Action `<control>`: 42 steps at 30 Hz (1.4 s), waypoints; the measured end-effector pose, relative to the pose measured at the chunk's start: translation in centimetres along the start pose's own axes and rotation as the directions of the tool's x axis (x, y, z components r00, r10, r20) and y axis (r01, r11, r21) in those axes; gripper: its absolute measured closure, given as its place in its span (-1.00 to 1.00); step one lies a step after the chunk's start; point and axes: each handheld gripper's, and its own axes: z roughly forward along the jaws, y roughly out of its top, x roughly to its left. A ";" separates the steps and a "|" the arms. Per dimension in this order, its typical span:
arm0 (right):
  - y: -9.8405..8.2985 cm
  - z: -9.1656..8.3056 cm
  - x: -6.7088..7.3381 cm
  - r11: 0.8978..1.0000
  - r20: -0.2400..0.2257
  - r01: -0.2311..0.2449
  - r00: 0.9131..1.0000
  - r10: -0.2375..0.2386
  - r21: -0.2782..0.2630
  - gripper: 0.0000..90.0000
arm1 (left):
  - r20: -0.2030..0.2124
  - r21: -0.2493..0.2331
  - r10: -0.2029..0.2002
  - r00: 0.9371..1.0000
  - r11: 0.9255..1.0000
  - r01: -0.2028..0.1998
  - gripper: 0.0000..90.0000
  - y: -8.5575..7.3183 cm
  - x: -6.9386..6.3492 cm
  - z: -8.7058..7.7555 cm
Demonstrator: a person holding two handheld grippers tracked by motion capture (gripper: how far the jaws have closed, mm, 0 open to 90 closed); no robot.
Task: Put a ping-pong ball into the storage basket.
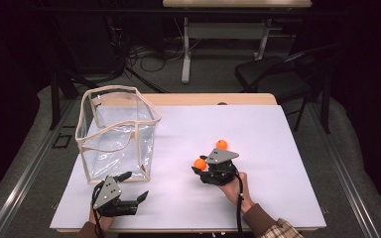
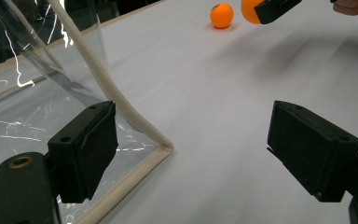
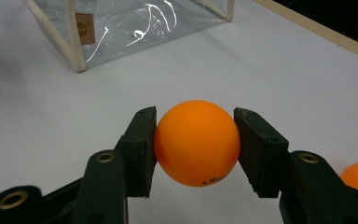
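Two orange balls are in play, and you hold one of them: the right gripper (image 3: 196,144) has its jaws closed on the held ball (image 3: 197,142), one pad on each side at about its widest part, while the second ball (image 1: 222,144) lies on the white table (image 1: 278,188) just beyond those jaws. Your grip looks like the weak point. A smooth, round ball pinched only at two small spots can squirt out forward or drop if you tilt the jaws or ease the squeeze on the way, and it would likely roll far across the flat top, perhaps knocking the other ball along. Your left gripper (image 2: 191,154) stands with its jaws wide and nothing between them, its near pad just beside the lower corner of the clear bag (image 1: 116,131). If you mean to steady the bag, a nudge from that pad could push or fold the soft wall, so the ball may strike the cream rim (image 2: 100,70) and bounce back out.
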 end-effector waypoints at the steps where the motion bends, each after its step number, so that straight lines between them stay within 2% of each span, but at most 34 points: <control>1: 0.0 0.0 0.0 1.000 0.000 0.000 1.000 0.000 0.000 0.13 | -0.001 0.000 -0.001 1.000 1.000 0.001 -0.65 0.0 0.0 0.0; 7: 0.4 0.2 -0.5 1.000 0.018 -0.004 1.000 0.004 -0.012 0.13 | -0.001 0.000 0.000 1.000 1.000 0.000 -0.65 0.0 0.0 0.0; 15: 0.8 0.6 -0.9 1.000 0.018 -0.009 1.000 0.010 -0.019 0.13 | -0.002 -0.002 -0.002 1.000 1.000 0.002 -0.65 0.0 0.0 0.0; 30: 3.1 1.0 -1.6 0.998 0.028 -0.007 1.000 0.009 -0.064 0.13 | -0.002 -0.003 -0.002 1.000 1.000 0.002 -0.65 0.0 0.0 0.0; 42: 4.1 1.4 -1.9 0.997 0.040 -0.004 0.999 0.007 -0.081 0.13 | -0.002 -0.003 -0.001 1.000 1.000 0.001 -0.65 0.0 0.0 0.0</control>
